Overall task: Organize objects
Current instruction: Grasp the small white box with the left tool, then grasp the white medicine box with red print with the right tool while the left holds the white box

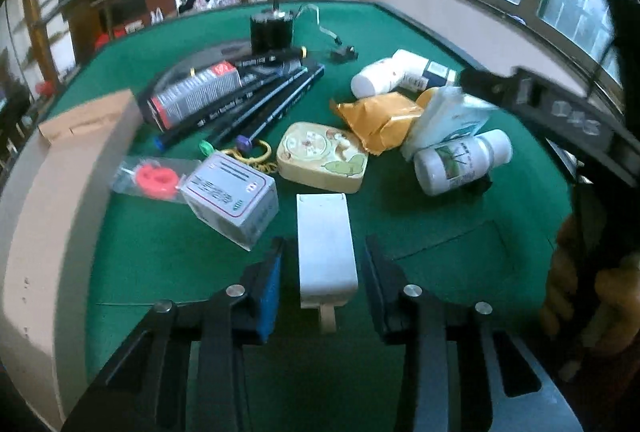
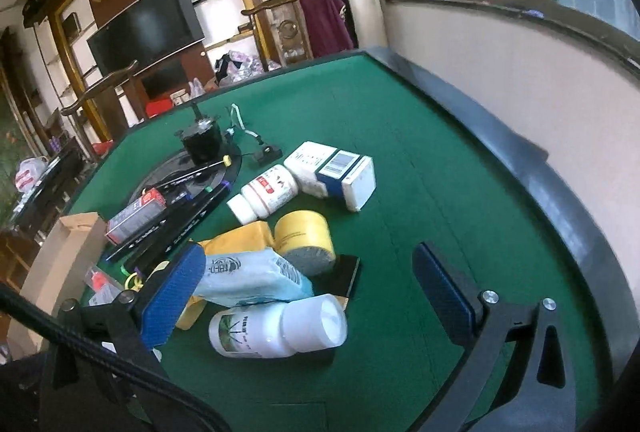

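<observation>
A white box (image 1: 326, 252) was framed between the spread pads of the left gripper (image 1: 322, 264), untouched, its long axis running straight ahead; the right gripper (image 2: 316, 296) was held wide apart.

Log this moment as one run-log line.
left claw: open, straddling white box | right claw: open, above white bottle | green table: cluttered

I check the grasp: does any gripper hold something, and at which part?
Nothing is held. The left gripper straddles the white rectangular box, pads apart from it. The right gripper is open.
</observation>
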### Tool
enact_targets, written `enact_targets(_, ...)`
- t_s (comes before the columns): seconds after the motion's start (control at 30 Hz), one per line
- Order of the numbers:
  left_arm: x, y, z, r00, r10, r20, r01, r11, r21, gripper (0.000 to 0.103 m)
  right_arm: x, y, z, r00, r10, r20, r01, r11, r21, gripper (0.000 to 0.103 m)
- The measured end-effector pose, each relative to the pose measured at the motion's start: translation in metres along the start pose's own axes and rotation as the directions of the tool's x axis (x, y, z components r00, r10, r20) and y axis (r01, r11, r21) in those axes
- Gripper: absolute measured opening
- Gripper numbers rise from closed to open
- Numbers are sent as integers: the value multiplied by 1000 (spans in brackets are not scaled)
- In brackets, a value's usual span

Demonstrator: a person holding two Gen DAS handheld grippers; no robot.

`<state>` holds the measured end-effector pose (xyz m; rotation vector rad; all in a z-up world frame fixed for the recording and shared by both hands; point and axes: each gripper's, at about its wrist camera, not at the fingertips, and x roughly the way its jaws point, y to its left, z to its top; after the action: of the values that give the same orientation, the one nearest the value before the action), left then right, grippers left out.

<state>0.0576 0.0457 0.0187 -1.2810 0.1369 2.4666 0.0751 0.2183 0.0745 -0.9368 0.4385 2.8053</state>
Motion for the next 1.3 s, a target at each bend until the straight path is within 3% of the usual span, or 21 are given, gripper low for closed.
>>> enact_targets(0.13, 12, 2, 1, 1000, -11, -2, 11, 999, -36, 33, -2, -5, 1, 1000, -11, 16, 10, 1000, 21, 103)
enact_targets(0.2, 11, 4, 0, 1000, -30, 5, 31, 999, -44, 21, 0, -8, 2, 1000, -12, 7, 11, 999, 32, 103)
enact_targets(0.3, 1, 14, -3, 996, -88, 23, 89, 991, -95, 18, 4, -11, 2, 1000, -15, -8, 15, 999, 44, 103)
enact_targets(0.5, -54, 47, -15, 978, -154, 141, 176, 971, -159, 18, 6, -11, 0, 1000, -18, -14, 19, 999, 34, 103)
enact_targets(0.67, -92, 85, -26, 970, -119, 211, 158, 971, -178, 18, 0, 0, 3, 999, -9, -31, 8, 1000, -3, 103)
enact_targets(0.8, -110, 108, -37, 954, -136, 269, 189, 964, -185, 19, -33, 37, 7, 990, 133, -42, -137, 987, -86, 103)
enact_targets(0.9, -120, 126, -45, 943, -139, 303, 208, 956, -208, 19, -41, 85, 2, 966, 230, -120, -253, 938, -236, 103)
enact_targets(0.93, -121, 130, -46, 941, -140, 307, 212, 953, -215, 19, -37, 105, -5, 948, 266, -173, -306, 910, -281, 103)
enact_targets(1.03, -127, 141, -52, 938, -130, 321, 210, 951, -229, 19, -19, 140, -23, 929, 268, -256, -350, 861, -369, 101)
enact_targets(1.13, -134, 150, -59, 936, -105, 336, 190, 954, -233, 19, 12, 173, -43, 924, 202, -325, -342, 817, -465, 81)
enact_targets(1.2, -138, 156, -63, 935, -88, 345, 178, 955, -238, 19, 30, 185, -53, 920, 153, -361, -331, 796, -506, 54)
enact_targets(1.27, -139, 164, -65, 933, -81, 350, 175, 953, -248, 19, 42, 190, -58, 920, 116, -374, -314, 791, -525, 46)
enact_targets(1.3, -140, 168, -67, 933, -76, 353, 173, 952, -252, 19, 48, 191, -61, 916, 106, -386, -312, 793, -523, 34)
